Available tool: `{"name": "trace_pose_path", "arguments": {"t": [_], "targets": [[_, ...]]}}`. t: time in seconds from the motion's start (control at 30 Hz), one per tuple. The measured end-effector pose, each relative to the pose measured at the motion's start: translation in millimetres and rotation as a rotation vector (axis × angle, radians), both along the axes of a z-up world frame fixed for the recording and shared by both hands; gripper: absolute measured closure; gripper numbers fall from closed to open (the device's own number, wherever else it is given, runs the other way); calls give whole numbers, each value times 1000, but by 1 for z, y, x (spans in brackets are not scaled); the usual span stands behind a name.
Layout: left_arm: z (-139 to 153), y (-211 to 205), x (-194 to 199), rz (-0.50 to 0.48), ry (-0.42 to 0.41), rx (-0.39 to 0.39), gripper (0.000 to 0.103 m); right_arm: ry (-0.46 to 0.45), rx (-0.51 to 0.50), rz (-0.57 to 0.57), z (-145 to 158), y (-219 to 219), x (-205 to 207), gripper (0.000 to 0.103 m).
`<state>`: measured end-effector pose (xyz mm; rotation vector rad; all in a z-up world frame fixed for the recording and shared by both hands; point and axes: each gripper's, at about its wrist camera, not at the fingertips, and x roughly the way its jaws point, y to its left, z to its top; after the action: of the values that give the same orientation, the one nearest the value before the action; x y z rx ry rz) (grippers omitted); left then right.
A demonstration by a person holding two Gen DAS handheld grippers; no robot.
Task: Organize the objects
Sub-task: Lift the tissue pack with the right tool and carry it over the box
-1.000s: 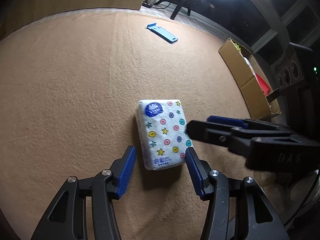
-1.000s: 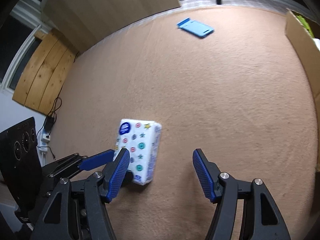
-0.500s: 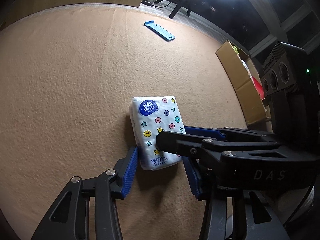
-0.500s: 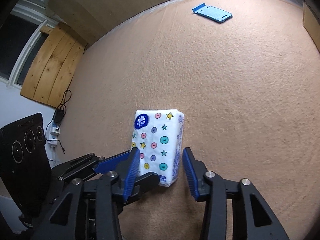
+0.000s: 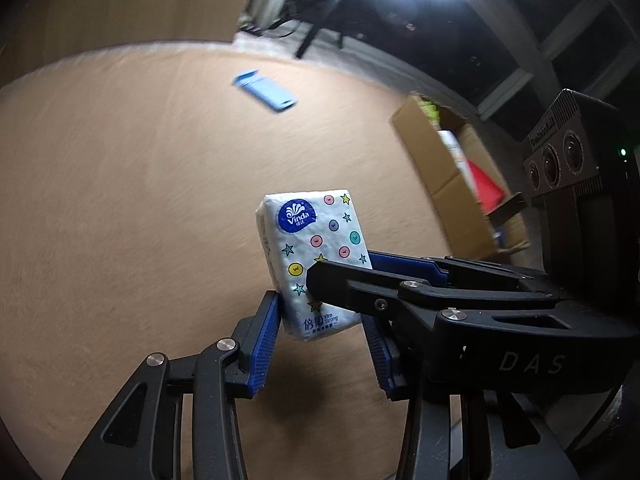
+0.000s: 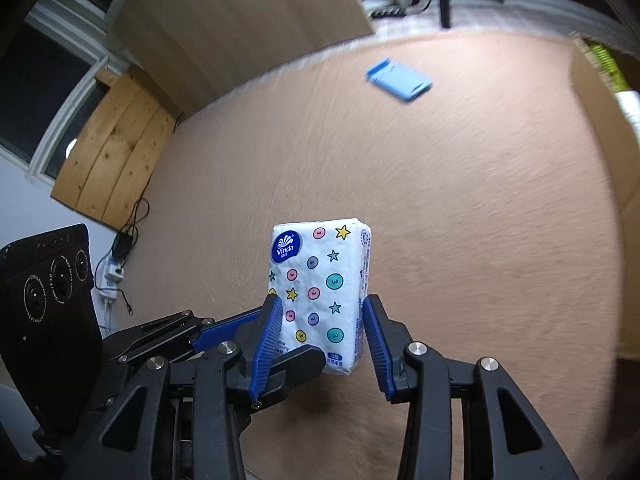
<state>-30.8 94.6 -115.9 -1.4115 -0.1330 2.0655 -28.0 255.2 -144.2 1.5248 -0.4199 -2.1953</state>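
Since half a second ago, your tissue pack [image 6: 322, 294] has gone from lying flat on the surface [image 6: 460, 200] to standing raised, its lower end clear of the tan cloth. Both grippers have closed in: your right gripper [image 6: 320, 334] has its jaws pinching the pack's two narrow sides near the bottom; your left gripper [image 5: 320, 334] also brackets the pack's lower end, left pad touching, right pad hidden behind the other tool. Long axis runs roughly upright, logo end uppermost, printed face toward both cameras. Blue case [image 6: 399, 80] lies well apart near the surface's far edge; cardboard box [image 5: 448, 176] beside its right edge.
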Motion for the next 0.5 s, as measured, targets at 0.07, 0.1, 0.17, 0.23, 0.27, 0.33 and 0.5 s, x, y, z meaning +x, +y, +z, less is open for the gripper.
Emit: {"name": "trace_pose_path", "arguments": {"t": [0.07, 0.1, 0.17, 0.23, 0.27, 0.33, 0.5], "targets": [[8, 16, 2, -26, 17, 9, 58, 18, 6, -27, 9, 18, 4, 64], [12, 25, 4, -39, 23, 16, 58, 27, 8, -41, 13, 27, 7, 64], [19, 42, 9, -67, 35, 28, 58, 44, 14, -71, 21, 47, 13, 64], [26, 61, 15, -98, 48, 39, 58, 59, 21, -101, 29, 64, 18, 64], [29, 72, 17, -115, 54, 44, 58, 65, 24, -115, 32, 73, 22, 64], [35, 92, 22, -149, 63, 53, 58, 80, 35, -147, 39, 92, 27, 64], [45, 145, 32, -231, 79, 78, 58, 102, 53, -232, 51, 142, 39, 64]]}}
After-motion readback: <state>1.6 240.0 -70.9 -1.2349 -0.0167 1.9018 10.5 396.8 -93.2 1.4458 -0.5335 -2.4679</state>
